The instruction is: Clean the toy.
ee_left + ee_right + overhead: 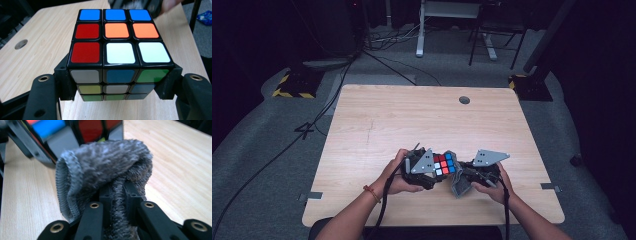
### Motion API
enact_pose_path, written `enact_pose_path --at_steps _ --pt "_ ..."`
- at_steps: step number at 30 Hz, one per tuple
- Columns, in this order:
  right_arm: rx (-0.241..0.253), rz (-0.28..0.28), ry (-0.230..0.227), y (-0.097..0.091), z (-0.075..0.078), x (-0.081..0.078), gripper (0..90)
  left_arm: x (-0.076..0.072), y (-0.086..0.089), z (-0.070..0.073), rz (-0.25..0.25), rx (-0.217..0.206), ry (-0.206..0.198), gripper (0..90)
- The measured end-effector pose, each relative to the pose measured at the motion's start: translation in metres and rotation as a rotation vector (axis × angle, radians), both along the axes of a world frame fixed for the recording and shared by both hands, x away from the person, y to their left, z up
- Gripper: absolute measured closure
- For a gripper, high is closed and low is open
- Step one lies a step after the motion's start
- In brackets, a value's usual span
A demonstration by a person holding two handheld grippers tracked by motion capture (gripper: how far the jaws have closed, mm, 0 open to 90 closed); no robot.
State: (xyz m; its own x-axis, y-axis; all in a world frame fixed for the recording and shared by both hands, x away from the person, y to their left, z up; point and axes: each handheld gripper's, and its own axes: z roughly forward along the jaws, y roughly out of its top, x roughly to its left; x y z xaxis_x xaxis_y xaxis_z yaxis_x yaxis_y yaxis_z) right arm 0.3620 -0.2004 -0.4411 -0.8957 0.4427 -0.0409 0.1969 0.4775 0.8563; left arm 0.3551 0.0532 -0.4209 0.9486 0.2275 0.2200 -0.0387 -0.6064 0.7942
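Between your left gripper's point(113, 82) jaws you're clamping the puzzle cube point(117, 50), while your right gripper point(120, 195) is pinching the grey cloth point(105, 167) just beside it.

cube point(120, 50) showing glossy plastic stickers | cloth point(105, 167) looking fuzzy grey terry | table point(412, 120) showing matt light wood grain

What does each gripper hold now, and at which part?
The left gripper clamps the puzzle cube by two opposite side faces, low down. The right gripper pinches the grey cloth at a bunched fold.
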Motion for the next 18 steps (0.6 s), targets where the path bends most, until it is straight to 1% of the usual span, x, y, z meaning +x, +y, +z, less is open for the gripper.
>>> enact_pose_path --at_steps 1,2,4,6,8,10,11,14,15,16,17,18 --pt "0.027 0.003 0.0 -0.003 0.003 0.0 80.2 0.001 -0.001 -0.002 0.005 0.018 -0.005 33.3" --pt "0.043 0.003 -0.005 -0.005 0.007 -0.001 80.2 0.001 -0.002 -0.004 0.009 0.032 -0.002 33.3" --pt "0.083 0.015 -0.016 -0.008 0.014 -0.005 80.2 0.002 -0.004 -0.007 0.004 0.041 0.007 33.2" --pt "0.088 0.022 -0.037 -0.008 0.018 -0.009 80.2 0.002 -0.004 -0.007 0.002 0.035 0.017 33.1" --pt "0.1 0.029 -0.052 -0.008 0.021 -0.012 80.2 0.002 -0.005 -0.006 -0.004 0.034 0.016 33.0" --pt "0.103 0.033 -0.056 -0.008 0.023 -0.013 80.2 0.001 -0.004 -0.005 -0.005 0.018 0.022 33.1" --pt "0.1 0.033 -0.059 -0.008 0.024 -0.013 80.2 0.001 -0.003 -0.004 -0.006 0.013 0.014 33.1" --pt "0.079 0.02 -0.057 -0.007 0.021 -0.012 80.2 0.001 0.0 -0.001 -0.006 -0.018 0.016 33.2" --pt "0.065 0.017 -0.053 -0.006 0.02 -0.011 80.2 0.001 0.002 0.001 -0.003 -0.039 0.014 33.2" --pt "0.044 0.016 -0.049 -0.005 0.016 -0.01 80.1 0.001 0.003 0.003 -0.007 -0.054 0.02 33.2" --pt "0.025 0.018 -0.048 -0.003 0.014 -0.009 80.1 0.0 0.003 0.004 -0.005 -0.056 0.021 33.2" --pt "0.011 0.018 -0.046 -0.002 0.012 -0.009 80.1 0.0 0.003 0.005 -0.003 -0.055 0.011 33.2"
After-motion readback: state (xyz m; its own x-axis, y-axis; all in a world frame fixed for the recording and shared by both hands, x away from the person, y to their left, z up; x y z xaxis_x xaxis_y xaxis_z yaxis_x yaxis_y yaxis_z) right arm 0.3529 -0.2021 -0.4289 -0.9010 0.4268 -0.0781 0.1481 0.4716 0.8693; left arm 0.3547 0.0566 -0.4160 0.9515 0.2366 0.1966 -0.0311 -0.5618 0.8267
